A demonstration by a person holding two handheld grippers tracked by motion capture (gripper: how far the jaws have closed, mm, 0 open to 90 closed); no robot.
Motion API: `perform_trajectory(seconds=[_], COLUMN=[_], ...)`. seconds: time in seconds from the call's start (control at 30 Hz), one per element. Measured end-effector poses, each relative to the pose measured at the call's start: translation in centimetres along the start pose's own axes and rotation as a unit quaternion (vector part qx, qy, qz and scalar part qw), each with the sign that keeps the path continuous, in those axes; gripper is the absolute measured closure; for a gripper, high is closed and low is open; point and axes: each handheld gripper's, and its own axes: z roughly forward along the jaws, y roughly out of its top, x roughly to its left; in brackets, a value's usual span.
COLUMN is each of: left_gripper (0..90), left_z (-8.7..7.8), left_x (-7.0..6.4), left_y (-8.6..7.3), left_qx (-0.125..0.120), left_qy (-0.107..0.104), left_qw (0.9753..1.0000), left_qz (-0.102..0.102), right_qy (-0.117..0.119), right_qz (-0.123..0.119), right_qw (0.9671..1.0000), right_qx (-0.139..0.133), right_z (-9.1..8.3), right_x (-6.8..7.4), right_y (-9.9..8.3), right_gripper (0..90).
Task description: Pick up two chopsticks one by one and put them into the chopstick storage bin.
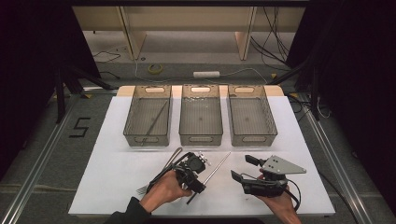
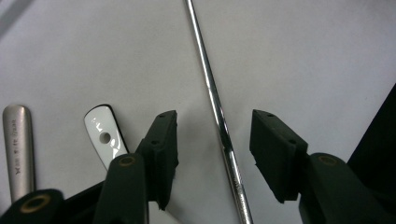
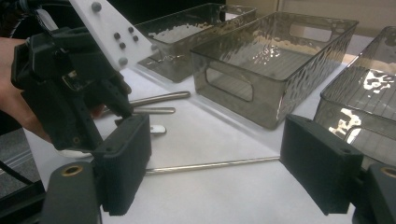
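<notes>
Near the front edge of the white tabletop (image 1: 112,177), your left hand-held gripper (image 2: 214,135) stands released, its black jaws straddling the thin shiny metal rod (image 2: 219,116) without touching it. That rod lies flat on the tabletop, slanting from near left to far right. Just left of the jaws lie a white-tipped utensil handle (image 2: 105,135) and a brushed steel handle (image 2: 17,140). Your right hand-held gripper (image 1: 247,169) hovers to the right, also released, holding nothing. Farther away stand three smoky transparent plastic bins (image 1: 201,116) in a row.
</notes>
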Motion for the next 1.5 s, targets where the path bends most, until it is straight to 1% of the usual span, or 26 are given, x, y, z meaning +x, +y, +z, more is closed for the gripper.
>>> perform_trajectory(seconds=[0.07, 0.13, 0.2, 0.27, 0.4, 0.47, 0.63, 0.7, 0.77, 0.8, 1.03, 1.07, 1.33, 1.5], left_gripper=[54.5, 57.1, 59.1, 61.0, 65.2, 66.2, 68.4, 69.8, 70.7, 71.2, 76.0, 76.4, 78.1, 81.2], left_z=[0.1, 0.3, 0.4, 0.5, 0.8, 1.0, 1.1, 1.2, 1.3, 1.4, 1.5, 1.4, 1.5, 1.5], left_x=[0.0, -0.1, -0.1, -0.3, -0.4, -0.4, -0.6, -0.6, -0.8, -0.8, -0.9, -0.9, -1.0, -1.1], left_y=[0.1, 0.1, 0.2, 0.3, 0.4, 0.4, 0.5, 0.5, 0.5, 0.5, 0.5, 0.5, 0.6, 0.6], left_qx=[0.006, 0.008, 0.008, 0.01, 0.019, 0.018, 0.021, 0.023, 0.022, 0.024, 0.025, 0.028, 0.028, 0.024], left_qy=[-0.001, 0.003, 0.002, 0.001, 0.005, 0.004, 0.009, 0.009, 0.008, 0.009, 0.02, 0.021, 0.026, 0.026], left_qw=[1.0, 0.9999, 0.9999, 0.9999, 0.9996, 0.9997, 0.9995, 0.9994, 0.9995, 0.9994, 0.9991, 0.9989, 0.9988, 0.9988], left_qz=[0.007, 0.007, 0.008, 0.012, 0.02, 0.017, 0.021, 0.024, 0.022, 0.025, 0.028, 0.031, 0.032, 0.033], right_qy=[0.0, 0.0, 0.0, 0.001, 0.001, 0.002, 0.002, 0.002, 0.002, 0.002, 0.002, 0.002, 0.002, 0.002], right_qz=[0.0, 0.001, 0.0, -0.001, 0.0, 0.0, -0.001, 0.0, 0.0, 0.0, 0.0, -0.001, 0.0, -0.001], right_qw=[1.0, 1.0, 1.0, 1.0, 1.0, 1.0, 1.0, 1.0, 1.0, 1.0, 1.0, 1.0, 1.0, 1.0], right_qx=[-0.001, -0.002, -0.001, 0.0, -0.001, -0.002, 0.0, 0.0, 0.0, -0.001, -0.001, -0.001, 0.001, 0.0], right_z=[0.0, 0.0, 0.0, 0.0, 0.0, 0.0, 0.0, 0.0, 0.0, 0.0, 0.0, 0.0, 0.0, 0.0], right_x=[0.0, -0.1, 0.0, 0.0, 0.0, 0.0, 0.0, 0.0, 0.0, 0.0, 0.0, 0.0, 0.0, 0.0], right_y=[0.0, 0.0, 0.0, 0.0, 0.0, 0.0, 0.0, 0.0, 0.0, 0.0, 0.0, 0.0, 0.0, 0.0], right_gripper=[25.6, 25.5, 25.6, 25.6, 25.5, 25.6, 25.6, 25.6, 25.6, 25.6, 25.6, 25.6, 25.6, 25.6])
